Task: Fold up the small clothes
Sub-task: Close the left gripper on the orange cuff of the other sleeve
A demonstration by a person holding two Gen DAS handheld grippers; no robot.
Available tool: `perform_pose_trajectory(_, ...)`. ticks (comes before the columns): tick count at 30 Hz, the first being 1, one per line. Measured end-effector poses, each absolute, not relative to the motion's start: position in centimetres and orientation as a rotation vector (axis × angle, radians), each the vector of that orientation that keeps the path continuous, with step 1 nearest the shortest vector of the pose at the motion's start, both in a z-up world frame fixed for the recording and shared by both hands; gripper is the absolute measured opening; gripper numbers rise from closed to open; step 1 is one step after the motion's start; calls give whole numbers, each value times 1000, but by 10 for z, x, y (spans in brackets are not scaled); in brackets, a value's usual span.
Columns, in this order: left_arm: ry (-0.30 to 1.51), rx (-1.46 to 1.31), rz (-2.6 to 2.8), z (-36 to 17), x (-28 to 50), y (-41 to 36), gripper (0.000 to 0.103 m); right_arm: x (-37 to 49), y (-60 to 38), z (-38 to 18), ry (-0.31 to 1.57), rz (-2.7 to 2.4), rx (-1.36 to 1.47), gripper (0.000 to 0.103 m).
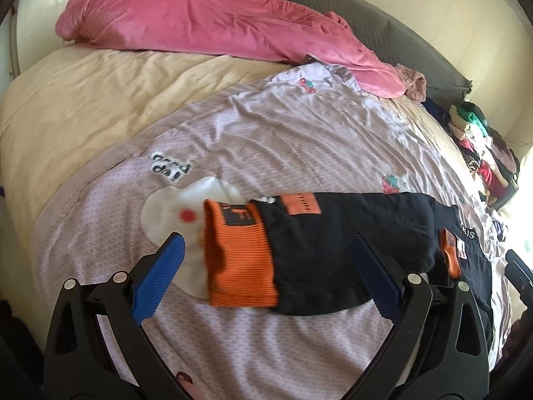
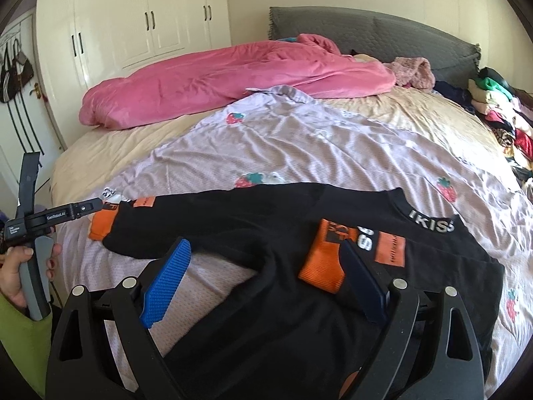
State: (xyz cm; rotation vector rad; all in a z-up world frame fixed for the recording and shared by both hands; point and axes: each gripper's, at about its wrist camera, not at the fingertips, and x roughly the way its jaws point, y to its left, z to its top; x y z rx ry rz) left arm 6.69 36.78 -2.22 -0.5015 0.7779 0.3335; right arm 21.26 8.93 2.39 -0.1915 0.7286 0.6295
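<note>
A black sweatshirt (image 2: 299, 300) with orange cuffs lies flat on the lilac strawberry-print sheet (image 2: 299, 146). One sleeve stretches left and ends in an orange cuff (image 1: 238, 260); the other cuff (image 2: 323, 266) is folded onto the chest. In the left wrist view the sleeve (image 1: 333, 250) lies between the fingers of my open left gripper (image 1: 266, 266), just above it. My right gripper (image 2: 266, 273) is open over the shirt's body, its right finger beside the folded cuff. The left gripper (image 2: 90, 208) also shows in the right wrist view, near the sleeve cuff.
A pink duvet (image 2: 233, 76) lies across the far side of the bed. A pile of mixed clothes (image 2: 499, 116) sits at the right by the grey headboard (image 2: 366, 30). White wardrobes (image 2: 133, 16) stand behind. A white printed patch (image 1: 173, 213) on the sheet is under the cuff.
</note>
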Motion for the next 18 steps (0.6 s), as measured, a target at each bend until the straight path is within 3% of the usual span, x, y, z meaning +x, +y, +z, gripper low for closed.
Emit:
perform_pose_trajectory(5, 799, -524, 357, -33, 65, 379, 93, 214, 106, 24, 724, 654, -211, 90)
perform_pose_trajectory(7, 809, -543, 362, -40, 65, 383, 88, 214, 110, 23, 723, 664, -213, 90)
perform_pose_trajectory(9, 816, -560, 349, -45, 65, 386, 74, 213, 112, 22, 722, 669, -212, 90)
perform_pose_trajectory(16, 831, -595, 360, -61, 69, 390, 41, 217, 107, 13, 745, 655, -188, 90)
perform_pose_trajectory(18, 829, -586, 364, -61, 69, 389, 23, 219, 103, 11, 752, 647, -177, 90)
